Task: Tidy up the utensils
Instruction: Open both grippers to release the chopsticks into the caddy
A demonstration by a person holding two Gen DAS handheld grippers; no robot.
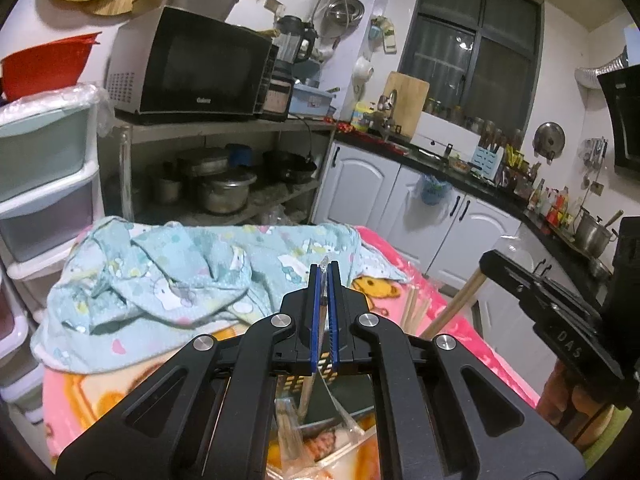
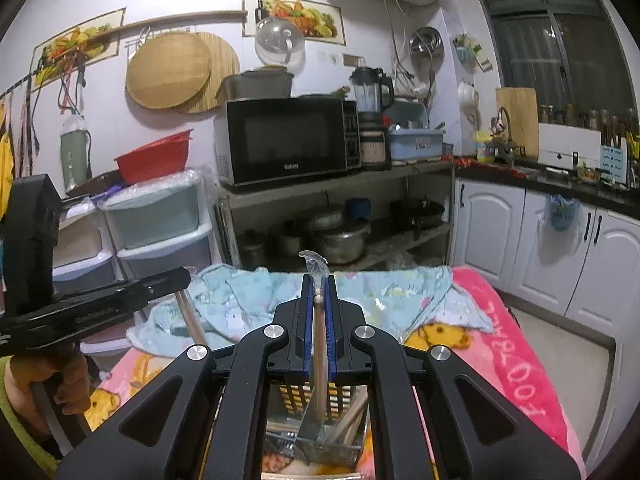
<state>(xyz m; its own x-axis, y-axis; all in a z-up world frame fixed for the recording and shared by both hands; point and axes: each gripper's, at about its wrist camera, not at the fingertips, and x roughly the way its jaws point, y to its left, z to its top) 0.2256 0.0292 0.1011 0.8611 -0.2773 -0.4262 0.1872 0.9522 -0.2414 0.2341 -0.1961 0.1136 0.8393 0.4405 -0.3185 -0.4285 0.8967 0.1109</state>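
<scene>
The left tongs [image 1: 325, 270] are clenched on a clear plastic wrapper [image 1: 322, 320]; the right tongs [image 2: 319, 282] grip a wrapped wooden chopstick [image 2: 319, 344] above the metal utensil basket [image 2: 316, 432].

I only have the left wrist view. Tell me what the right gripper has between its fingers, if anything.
Observer: The right gripper is shut on a thin wooden stick. Clear plastic pokes up past its fingertips.
Operator: Report what shows beneath it.
Observer: In the right wrist view, a metal mesh holder shows under the fingers, with wooden sticks leaning inside it.
Operator: Now check my side from that camera.
Observer: A hand grips the handle of the left gripper at that view's left edge.
</scene>
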